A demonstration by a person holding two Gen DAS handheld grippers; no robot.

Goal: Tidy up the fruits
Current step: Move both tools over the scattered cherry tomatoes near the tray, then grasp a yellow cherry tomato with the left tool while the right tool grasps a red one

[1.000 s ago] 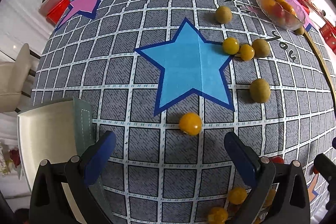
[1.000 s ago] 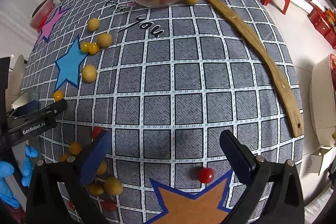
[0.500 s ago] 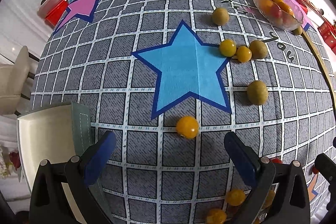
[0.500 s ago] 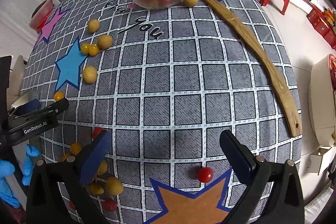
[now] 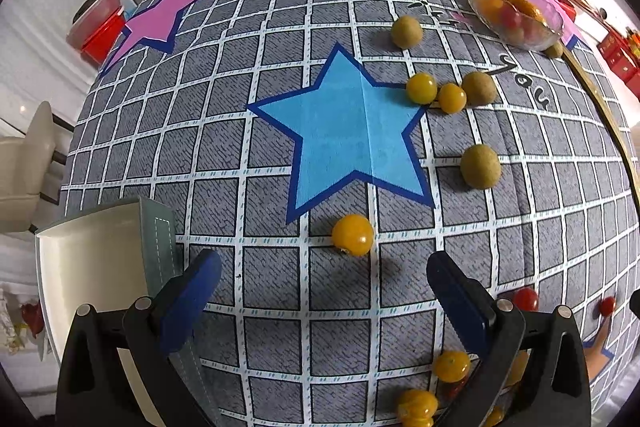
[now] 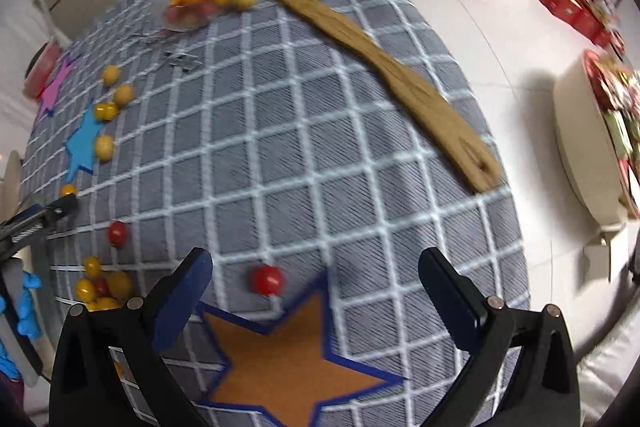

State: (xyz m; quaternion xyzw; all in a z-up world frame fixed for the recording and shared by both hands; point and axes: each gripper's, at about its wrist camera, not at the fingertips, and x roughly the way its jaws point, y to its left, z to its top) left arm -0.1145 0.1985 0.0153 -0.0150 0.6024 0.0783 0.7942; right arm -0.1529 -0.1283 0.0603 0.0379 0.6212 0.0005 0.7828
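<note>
Left gripper (image 5: 324, 291), jaws wide and empty, above a yellow cherry tomato (image 5: 353, 235) lying on the tabletop (image 5: 272, 291) just below the blue star (image 5: 352, 135). Right gripper (image 6: 316, 291), jaws likewise wide and empty, near a red cherry tomato (image 6: 267, 279) beside the orange star (image 6: 288, 355). Both fruits appear light, smooth, thin-skinned and prone to roll; grip gently across the widest part.

Bowl (image 5: 516, 15) far right; tomato (image 5: 353, 235) before star (image 5: 352, 135).
</note>
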